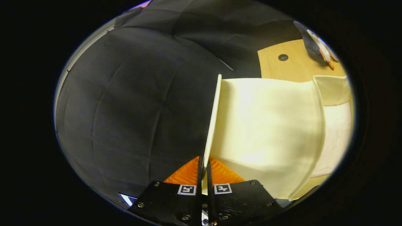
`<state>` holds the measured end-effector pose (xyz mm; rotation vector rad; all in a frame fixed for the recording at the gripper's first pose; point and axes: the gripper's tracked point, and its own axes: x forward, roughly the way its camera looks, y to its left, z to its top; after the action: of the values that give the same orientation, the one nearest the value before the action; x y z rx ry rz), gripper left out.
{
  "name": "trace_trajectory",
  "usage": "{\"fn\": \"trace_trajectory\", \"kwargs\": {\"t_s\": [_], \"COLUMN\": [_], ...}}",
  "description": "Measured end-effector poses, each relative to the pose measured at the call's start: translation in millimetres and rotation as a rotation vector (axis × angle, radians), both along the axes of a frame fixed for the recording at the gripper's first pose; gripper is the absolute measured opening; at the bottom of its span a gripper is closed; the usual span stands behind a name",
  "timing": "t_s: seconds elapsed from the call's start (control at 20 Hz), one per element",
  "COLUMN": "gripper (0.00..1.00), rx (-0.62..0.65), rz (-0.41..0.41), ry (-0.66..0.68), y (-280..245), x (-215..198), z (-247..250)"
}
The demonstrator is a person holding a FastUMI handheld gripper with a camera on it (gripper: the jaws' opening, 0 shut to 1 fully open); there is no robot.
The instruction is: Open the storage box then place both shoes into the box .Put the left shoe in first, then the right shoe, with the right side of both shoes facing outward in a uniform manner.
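Cream box lid (212, 125) — edge pinched between fingers (204, 169)

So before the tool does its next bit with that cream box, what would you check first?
1. Tool pinching the lid's edge: ok, both fingers closed on the thin lid.
2. Lid lifted: ok, it stands raised, edge-on ahead of the fingers.
3. Storage box fully open: cannot tell.
4. Shoe within sight: ok, one lies on the wooden table beyond the box.
5. Second shoe located: cannot tell.
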<state>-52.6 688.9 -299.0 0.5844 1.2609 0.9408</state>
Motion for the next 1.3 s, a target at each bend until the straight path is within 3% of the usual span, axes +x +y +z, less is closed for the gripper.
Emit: {"fn": "trace_trajectory", "kwargs": {"t_s": [0.25,0.35,0.45,0.5,0.55,0.65,0.75,0.8,0.85,1.15,1.3], "gripper": [0.07,0.12,0.36,0.53,0.53,0.70,0.78,0.91,0.96,0.96,0.96], "rx": [-0.086,-0.078,-0.076,-0.081,-0.081,-0.093,-0.108,-0.120,-0.118,-0.077,-0.065], "rz": [-0.018,0.004,0.035,0.046,0.058,0.094,0.134,0.150,0.161,0.178,0.144], "ry": [0.021,0.032,0.016,0.003,0.002,0.000,-0.031,-0.048,-0.057,-0.096,-0.107], "y": [14.5,19.4,20.4,20.7,20.0,13.5,-1.8,-15.2,-27.7,-101.7,-149.7], "x": [-6.6,-20.4,-22.6,-24.2,-27.2,-30.9,-28.2,-24.7,-26.8,-21.5,-11.3], "z": [-46.6,-47.0,-48.9,-50.6,-47.5,-45.5,-41.1,-36.5,-25.9,27.8,48.0]}}
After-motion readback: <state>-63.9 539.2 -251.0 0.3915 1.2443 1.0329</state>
